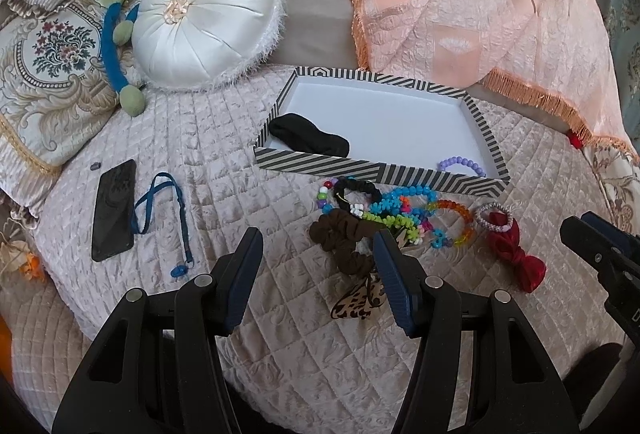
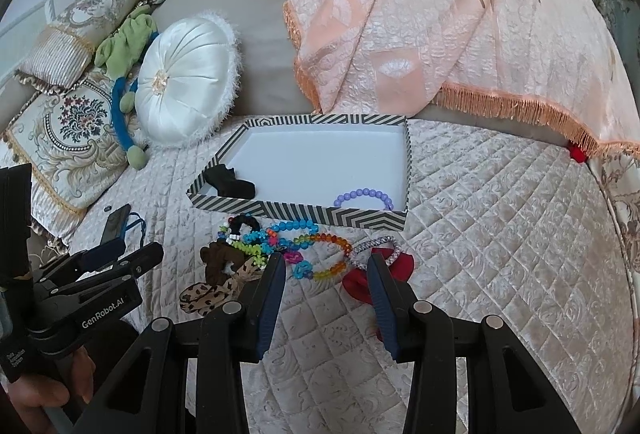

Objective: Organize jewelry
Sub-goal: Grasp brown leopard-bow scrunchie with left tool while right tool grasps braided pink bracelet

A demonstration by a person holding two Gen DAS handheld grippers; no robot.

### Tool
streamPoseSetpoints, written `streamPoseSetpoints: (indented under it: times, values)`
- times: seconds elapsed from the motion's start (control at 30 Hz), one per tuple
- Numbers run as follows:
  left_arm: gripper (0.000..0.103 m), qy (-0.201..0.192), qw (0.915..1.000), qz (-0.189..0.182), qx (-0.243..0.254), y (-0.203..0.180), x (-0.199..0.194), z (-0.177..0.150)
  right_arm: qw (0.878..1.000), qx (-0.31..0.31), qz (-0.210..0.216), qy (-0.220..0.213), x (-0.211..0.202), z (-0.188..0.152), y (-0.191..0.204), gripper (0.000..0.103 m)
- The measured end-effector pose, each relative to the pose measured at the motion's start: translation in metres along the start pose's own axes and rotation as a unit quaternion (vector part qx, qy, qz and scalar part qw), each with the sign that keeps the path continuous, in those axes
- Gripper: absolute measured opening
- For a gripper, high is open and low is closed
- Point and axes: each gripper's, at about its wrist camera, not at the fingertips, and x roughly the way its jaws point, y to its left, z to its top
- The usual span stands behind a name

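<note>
A striped box (image 1: pixel 376 174) lay on the quilt (image 1: pixel 240 174), holding a black scrunchie (image 1: pixel 308 135) and a lilac bracelet (image 1: pixel 464 165). Just before its near wall lay the pile of jewelry (image 1: pixel 392 218), with the red bow (image 1: pixel 516 254) at the pile's right end. Left gripper (image 1: pixel 318 276) stood wide open and empty; right gripper (image 2: pixel 326 276) stood partly open and empty. Only the left view showed the whole phone (image 1: pixel 114 210), left of the box.
</note>
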Motion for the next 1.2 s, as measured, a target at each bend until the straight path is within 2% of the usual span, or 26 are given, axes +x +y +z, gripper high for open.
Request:
streamPoseSetpoints:
  times: [0.17, 0.43, 0.6, 0.7, 0.87, 1.03, 1.2]
  values:
    - [0.057, 0.008, 0.9999, -0.005, -0.008, 0.006, 0.004, 0.0, 1.0, 0.0, 0.001, 0.003, 0.002, -0.001, -0.001, 0.04]
    - [0.057, 0.036, 0.9968, -0.037, -0.061, 0.041, 0.01, 0.006, 1.0, 0.01, 0.002, 0.005, 0.004, -0.002, -0.011, 0.04]
    - [0.058, 0.06, 0.9926, -0.068, -0.081, 0.048, 0.015, 0.004, 1.0, 0.019, 0.007, 0.011, 0.008, -0.004, -0.02, 0.04]
    - [0.059, 0.077, 0.9905, -0.092, -0.068, 0.036, 0.02, -0.002, 1.0, 0.019, 0.013, 0.017, 0.01, -0.006, -0.024, 0.04]
    - [0.06, 0.091, 0.9909, -0.096, -0.028, 0.01, 0.031, -0.011, 0.999, 0.027, 0.012, 0.027, 0.015, -0.012, -0.04, 0.041]
    - [0.06, 0.095, 0.9927, -0.074, 0.007, -0.009, 0.049, -0.017, 0.998, 0.025, -0.004, 0.049, 0.022, -0.023, -0.059, 0.042]
    - [0.06, 0.095, 0.9934, -0.06, 0.022, -0.017, 0.067, -0.017, 0.998, 0.025, 0.002, 0.064, 0.03, -0.026, -0.07, 0.043]
